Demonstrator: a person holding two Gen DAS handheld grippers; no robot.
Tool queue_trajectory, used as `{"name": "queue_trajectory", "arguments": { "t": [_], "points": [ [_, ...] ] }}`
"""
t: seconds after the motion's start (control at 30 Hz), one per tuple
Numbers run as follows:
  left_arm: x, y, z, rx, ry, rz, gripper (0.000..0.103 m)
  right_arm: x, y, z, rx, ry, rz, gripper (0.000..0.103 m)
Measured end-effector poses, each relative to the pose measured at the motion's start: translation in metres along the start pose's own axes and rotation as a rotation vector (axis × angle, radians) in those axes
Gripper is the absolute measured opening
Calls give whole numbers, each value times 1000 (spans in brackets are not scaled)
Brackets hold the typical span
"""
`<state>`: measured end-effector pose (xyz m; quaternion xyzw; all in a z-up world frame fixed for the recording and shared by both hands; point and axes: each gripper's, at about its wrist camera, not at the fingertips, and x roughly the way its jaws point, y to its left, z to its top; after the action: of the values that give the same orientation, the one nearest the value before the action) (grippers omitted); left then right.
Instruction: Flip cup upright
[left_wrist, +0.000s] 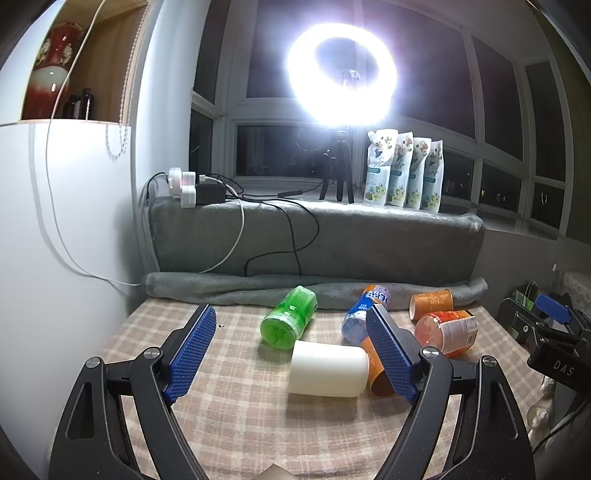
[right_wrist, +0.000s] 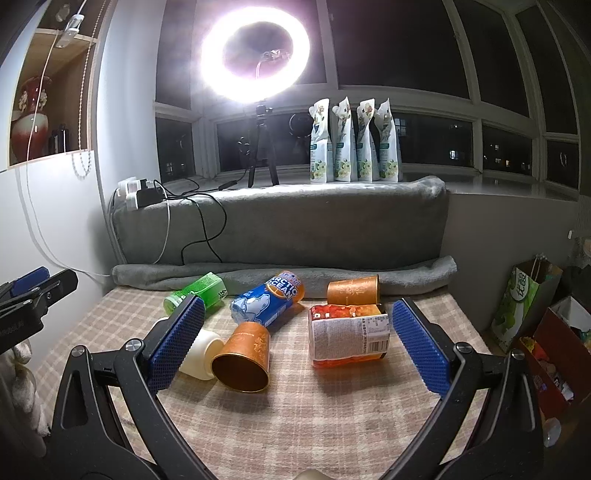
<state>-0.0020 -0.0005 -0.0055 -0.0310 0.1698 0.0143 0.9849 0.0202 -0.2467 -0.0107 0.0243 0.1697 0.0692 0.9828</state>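
Left gripper (left_wrist: 291, 343) and right gripper (right_wrist: 297, 341): jaws spread wide, holding nothing. Near orange cup (right_wrist: 243, 360) lies sideways on the checked cloth (right_wrist: 295, 424), touching the white cup (left_wrist: 328, 369).

A: The checked tablecloth (right_wrist: 295, 424) is matt woven cloth; the grey blanket (right_wrist: 295, 229) looks fleecy.

B: The orange paper cup (right_wrist: 245, 360) has a glossy metallic lining; the cream cup (left_wrist: 328, 368) is smooth, matt plastic.

Both the left gripper (left_wrist: 291, 349) and right gripper (right_wrist: 297, 341) look identical: glossy black arms, silver pivot screws. Finger pads (left_wrist: 192, 349) are blue, knobbly-textured (the right one's body reads "DAS").
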Motion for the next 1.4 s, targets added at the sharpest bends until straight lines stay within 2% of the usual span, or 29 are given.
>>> {"name": "queue_trajectory", "arguments": {
  "t": [0.53,0.9,1.4],
  "points": [
    [8,-2,6,7,37,12,84,7,-6,4,11,11,-31,103],
    [10,-7,6,18,51,-8,84,7,-7,6,14,-1,-75,103],
    [-5,-6,7,8,26,-15,84,-3,-3,17,-13,-38,-99,103]
  ]
}}
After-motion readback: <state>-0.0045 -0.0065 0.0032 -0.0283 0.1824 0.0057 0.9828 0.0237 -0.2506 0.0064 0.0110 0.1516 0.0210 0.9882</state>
